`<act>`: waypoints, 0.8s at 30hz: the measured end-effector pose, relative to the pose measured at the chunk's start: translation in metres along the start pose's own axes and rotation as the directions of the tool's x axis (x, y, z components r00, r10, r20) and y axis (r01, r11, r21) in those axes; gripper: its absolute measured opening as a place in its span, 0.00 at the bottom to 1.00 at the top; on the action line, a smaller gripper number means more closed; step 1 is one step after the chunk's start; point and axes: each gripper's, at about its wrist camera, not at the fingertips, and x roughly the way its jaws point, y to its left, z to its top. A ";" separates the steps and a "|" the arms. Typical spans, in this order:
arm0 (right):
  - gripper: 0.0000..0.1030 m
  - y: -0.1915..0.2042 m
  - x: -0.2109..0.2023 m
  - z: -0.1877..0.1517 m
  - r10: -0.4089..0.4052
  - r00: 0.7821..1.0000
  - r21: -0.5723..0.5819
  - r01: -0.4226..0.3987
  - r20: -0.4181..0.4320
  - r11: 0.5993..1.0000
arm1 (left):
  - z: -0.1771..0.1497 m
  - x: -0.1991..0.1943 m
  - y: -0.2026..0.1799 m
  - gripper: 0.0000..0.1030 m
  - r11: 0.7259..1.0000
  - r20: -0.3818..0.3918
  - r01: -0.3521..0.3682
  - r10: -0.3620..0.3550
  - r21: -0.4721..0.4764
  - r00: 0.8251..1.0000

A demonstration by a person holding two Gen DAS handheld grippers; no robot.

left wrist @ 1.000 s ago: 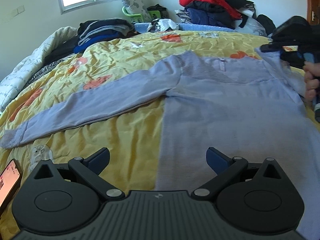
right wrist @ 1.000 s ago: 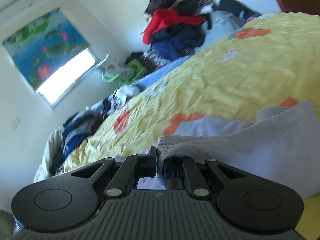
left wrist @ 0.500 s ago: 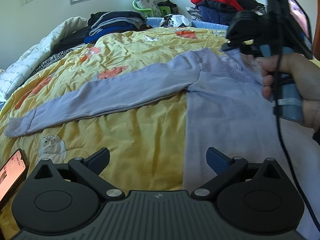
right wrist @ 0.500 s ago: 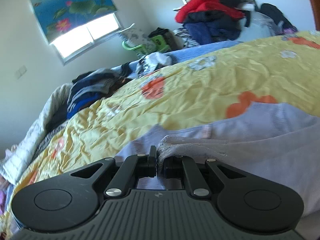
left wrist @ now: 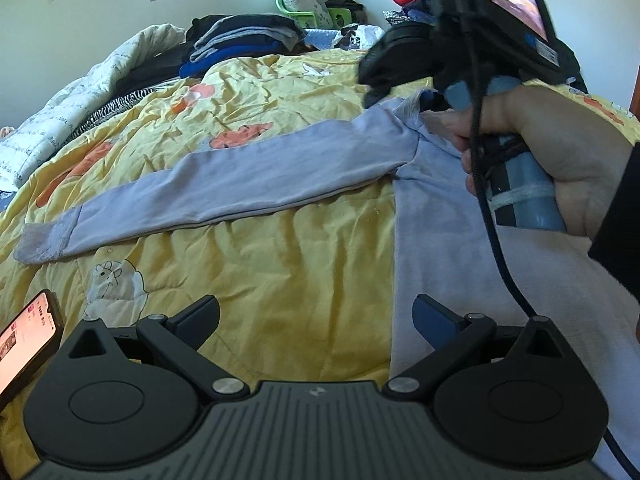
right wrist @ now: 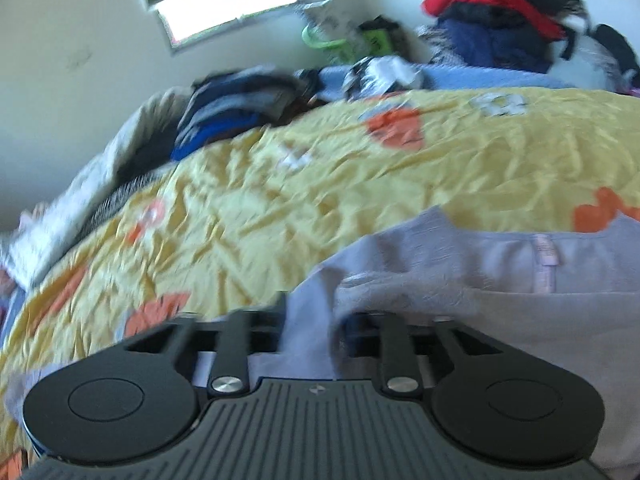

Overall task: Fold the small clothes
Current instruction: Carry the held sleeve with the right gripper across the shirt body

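Note:
A lavender long-sleeved top [left wrist: 436,240] lies on the yellow bedspread [left wrist: 280,280], one sleeve [left wrist: 256,176] stretched out to the left. My left gripper [left wrist: 316,312] hovers open over the bedspread, its right finger above the top's near edge and nothing between its fingers. A person's hand [left wrist: 560,152] holds my right gripper [right wrist: 312,320] at the top's left shoulder. Its jaws are opening, and a fold of the top [right wrist: 480,272] still lies loosely between them.
A lit phone [left wrist: 24,336] lies at the near left edge. Folded dark clothes [left wrist: 240,40] are stacked at the far left beside a white quilt [left wrist: 60,108]. A heap of red and dark clothes [right wrist: 492,12] sits at the far right, a green basket [left wrist: 304,16] by the wall.
The right gripper carried the cloth it pinched leftward across the top to the left shoulder, then its jaws parted. The left gripper stayed open and hardly moved.

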 end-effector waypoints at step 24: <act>0.72 0.012 0.015 -0.004 0.214 0.961 0.103 -0.199 -0.173 0.975 | 0.003 0.010 0.015 1.00 0.997 -0.023 -0.037 0.036 -0.066 0.999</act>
